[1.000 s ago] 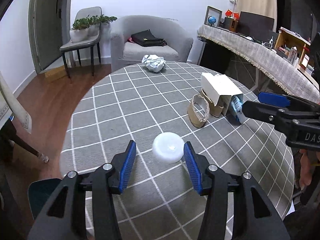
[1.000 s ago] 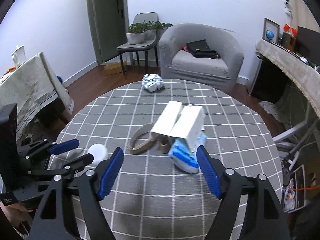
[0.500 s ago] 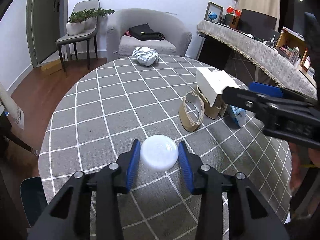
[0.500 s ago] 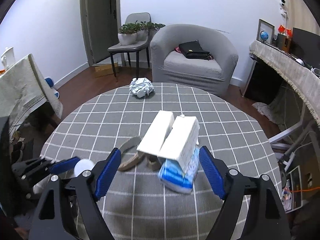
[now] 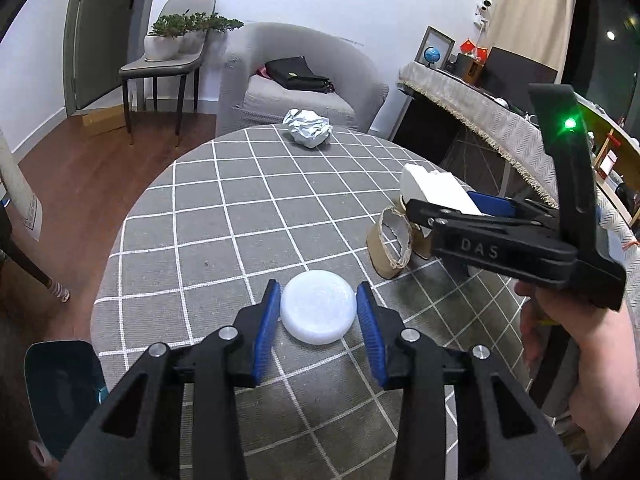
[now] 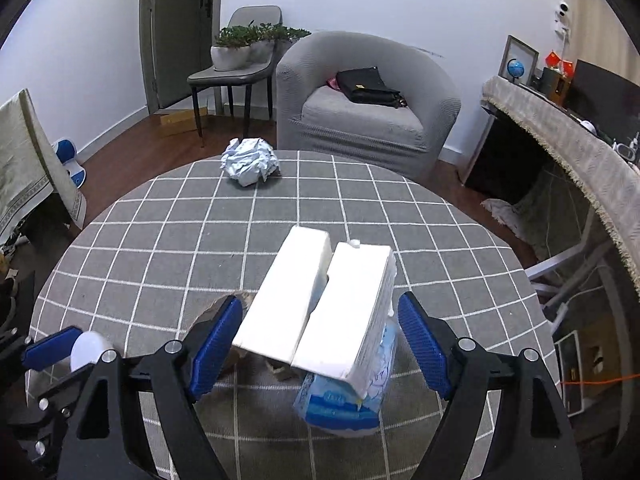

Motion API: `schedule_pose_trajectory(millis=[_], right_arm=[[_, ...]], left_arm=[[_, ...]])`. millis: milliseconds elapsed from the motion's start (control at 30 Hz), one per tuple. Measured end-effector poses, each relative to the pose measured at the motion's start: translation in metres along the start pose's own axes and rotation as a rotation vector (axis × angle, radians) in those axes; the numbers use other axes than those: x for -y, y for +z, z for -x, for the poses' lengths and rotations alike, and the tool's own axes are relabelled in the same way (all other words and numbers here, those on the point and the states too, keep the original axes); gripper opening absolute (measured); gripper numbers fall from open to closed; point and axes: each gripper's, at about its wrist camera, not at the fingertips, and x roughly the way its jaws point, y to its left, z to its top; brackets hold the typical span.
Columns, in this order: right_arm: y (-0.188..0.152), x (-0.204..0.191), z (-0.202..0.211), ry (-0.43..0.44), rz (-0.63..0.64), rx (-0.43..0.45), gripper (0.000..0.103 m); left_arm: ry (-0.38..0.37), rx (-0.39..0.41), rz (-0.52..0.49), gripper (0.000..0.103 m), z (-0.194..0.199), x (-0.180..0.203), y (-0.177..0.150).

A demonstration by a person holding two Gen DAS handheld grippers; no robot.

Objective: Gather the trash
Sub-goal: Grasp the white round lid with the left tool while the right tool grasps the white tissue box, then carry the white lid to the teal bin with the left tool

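Observation:
A white round lid (image 5: 318, 312) lies on the grey checked tablecloth (image 5: 224, 216), and my left gripper (image 5: 318, 289) is shut on it, a blue pad against each side. The lid (image 6: 90, 350) and the left gripper's pad (image 6: 48, 348) also show at the lower left of the right wrist view. My right gripper (image 6: 320, 302) is open wide, its pads on either side of a white open carton (image 6: 320, 296) without touching it. Under the carton lie a blue-and-white tissue pack (image 6: 344, 404) and a torn brown cardboard ring (image 5: 390, 246). A crumpled paper ball (image 6: 250, 162) sits at the far edge.
A grey armchair (image 6: 360, 120) with a black bag stands behind the table, and a chair with potted plants (image 6: 240, 60) to its left. A cloth-covered sideboard (image 6: 560, 136) runs along the right. A person's hand (image 5: 560, 340) holds the right gripper. A teal object (image 5: 60, 396) sits below the table's near-left edge.
My left gripper's jaws have closed in from either side onto the white lid. My right gripper has moved forward and down, so the white carton now sits between its open pads.

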Motion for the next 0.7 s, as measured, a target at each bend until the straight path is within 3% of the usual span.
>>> schedule_pose_trajectory(millis=[100, 700], right_arm=[[0.001, 0.001, -0.001, -0.003, -0.012, -0.001, 0.081], [0.01, -0.007, 0.0, 0.008, 0.001, 0.011, 0.055]], left_arm=[[0.0, 0.002, -0.001, 0.042, 0.003, -0.003, 0.0], [0.015, 0.021, 0.046, 0.042, 0.023, -0.038, -0.002]])
